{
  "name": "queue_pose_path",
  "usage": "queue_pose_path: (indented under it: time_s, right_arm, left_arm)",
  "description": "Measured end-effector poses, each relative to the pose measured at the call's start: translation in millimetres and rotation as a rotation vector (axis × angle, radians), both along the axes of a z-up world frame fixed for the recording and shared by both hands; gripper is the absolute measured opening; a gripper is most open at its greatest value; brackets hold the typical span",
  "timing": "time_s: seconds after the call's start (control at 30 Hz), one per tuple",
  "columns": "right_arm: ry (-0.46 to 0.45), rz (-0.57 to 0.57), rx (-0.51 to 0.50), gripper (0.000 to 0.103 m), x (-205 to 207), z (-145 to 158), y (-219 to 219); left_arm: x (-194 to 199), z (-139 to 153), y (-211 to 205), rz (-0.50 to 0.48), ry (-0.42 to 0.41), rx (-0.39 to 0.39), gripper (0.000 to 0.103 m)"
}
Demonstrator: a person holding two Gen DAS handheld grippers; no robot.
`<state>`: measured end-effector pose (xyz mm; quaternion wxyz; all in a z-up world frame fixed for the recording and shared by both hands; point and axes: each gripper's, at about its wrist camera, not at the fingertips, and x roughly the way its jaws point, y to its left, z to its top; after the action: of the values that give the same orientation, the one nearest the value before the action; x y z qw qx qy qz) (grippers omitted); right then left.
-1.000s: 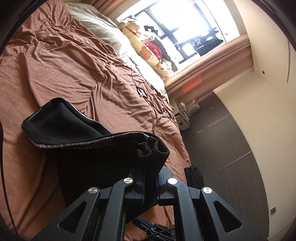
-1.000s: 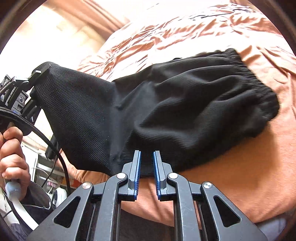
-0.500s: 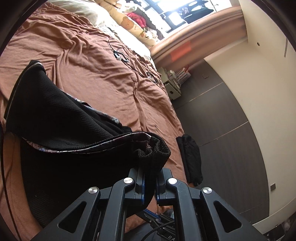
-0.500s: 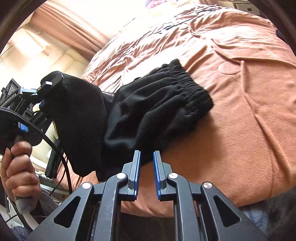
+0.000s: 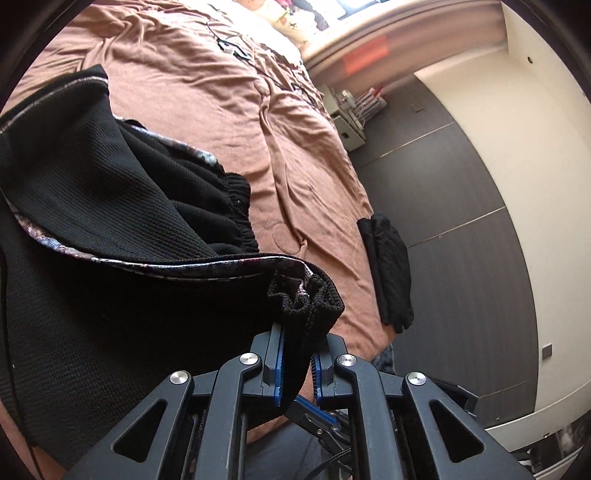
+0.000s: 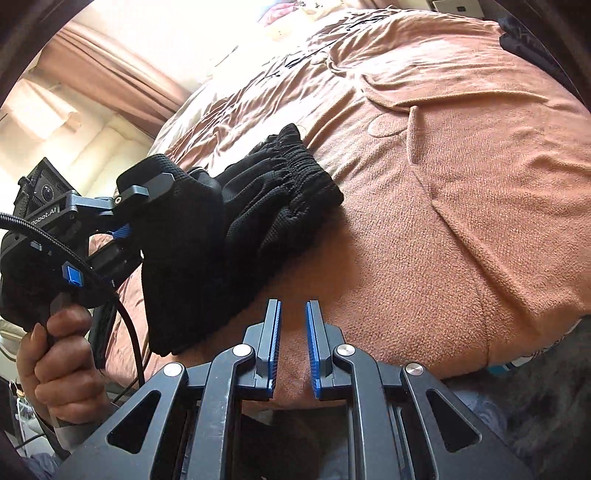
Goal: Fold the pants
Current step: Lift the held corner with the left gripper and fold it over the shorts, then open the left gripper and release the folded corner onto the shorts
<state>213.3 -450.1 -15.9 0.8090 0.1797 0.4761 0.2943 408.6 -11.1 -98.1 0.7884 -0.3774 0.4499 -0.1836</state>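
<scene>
Black mesh pants (image 5: 110, 206) lie bunched on a brown bed. My left gripper (image 5: 297, 332) is shut on a bunched hem of the pants (image 5: 306, 299) and holds it lifted above the bed near its front edge. In the right wrist view the pants (image 6: 266, 206) hang from the left gripper (image 6: 144, 206), with the elastic waistband (image 6: 295, 162) resting on the bedspread. My right gripper (image 6: 293, 314) is open and empty, just right of and below the hanging cloth, not touching it.
The brown bedspread (image 5: 229, 103) is wrinkled; a cable (image 5: 232, 48) lies on it near the pillows (image 5: 280, 18). A second black garment (image 5: 391, 269) lies at the bed's right edge. Dark floor (image 5: 461, 184) and a cream wall are to the right.
The right gripper has drawn back and away from the pants, now empty beside them. The left gripper has carried its held hem over toward the waistband, folding the cloth.
</scene>
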Motion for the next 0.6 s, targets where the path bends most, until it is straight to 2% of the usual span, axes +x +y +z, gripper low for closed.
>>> queue_pose_path:
  time_s: [0.03,0.07,0.1,0.13,0.17,0.27,0.6]
  right_arm:
    - [0.004,0.000,-0.001,0.013,-1,0,0]
    - [0.006,0.000,0.000,0.025,-1,0,-1]
    - [0.005,-0.002,0.003,0.033,0,0,0]
    - [-0.003,-0.005,0.008,0.051,-1,1,0]
    - [-0.013,-0.009,0.014,0.062,-2,4,1]
    - [-0.023,0.010,0.031,0.064,-3,6,7]
    - [-0.033,0.065,-0.058,0.064,12,-6,48]
  left_arm:
    - [1,-4,-1,-0.011,0.014,-0.015,0.030]
    - [0,-7,-1,-0.018,0.025,-0.033,0.046]
    - [1,-9,1,-0.017,0.030,-0.042,0.053]
    - [-2,-9,4,-0.011,0.029,-0.039,0.066]
    - [-4,-9,8,-0.002,0.025,-0.029,0.075]
    - [-11,-9,26,0.035,0.017,-0.018,0.082]
    - [-21,-20,111,0.212,0.048,0.046,0.082]
